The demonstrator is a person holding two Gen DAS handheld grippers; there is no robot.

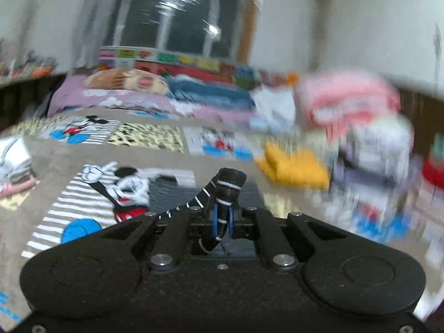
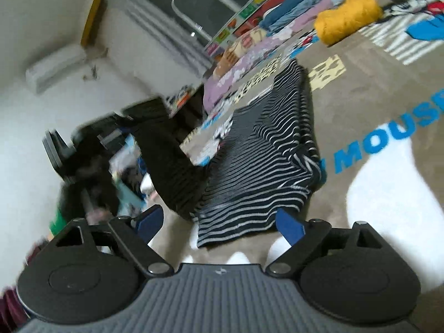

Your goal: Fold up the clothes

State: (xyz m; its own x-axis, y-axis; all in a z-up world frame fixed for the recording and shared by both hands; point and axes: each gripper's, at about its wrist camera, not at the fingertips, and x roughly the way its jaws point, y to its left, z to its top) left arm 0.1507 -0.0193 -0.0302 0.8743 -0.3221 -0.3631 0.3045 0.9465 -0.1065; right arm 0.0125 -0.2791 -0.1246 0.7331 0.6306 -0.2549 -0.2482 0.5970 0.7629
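Navy white-striped garment [image 2: 266, 166] rumpled on cartoon blanket [image 2: 374, 105], left tongs [image 1: 222, 222] pinching it, right tongs [image 2: 219, 222] spread.

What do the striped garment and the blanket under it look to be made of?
Striped garment: looks like a soft, thin knit, matte; it drapes in loose folds and bunches where the left gripper pinches it. Blanket: seems a plush fleece, matte and slightly fuzzy, with printed cartoon panels. Blur leaves the exact fibre of both open.
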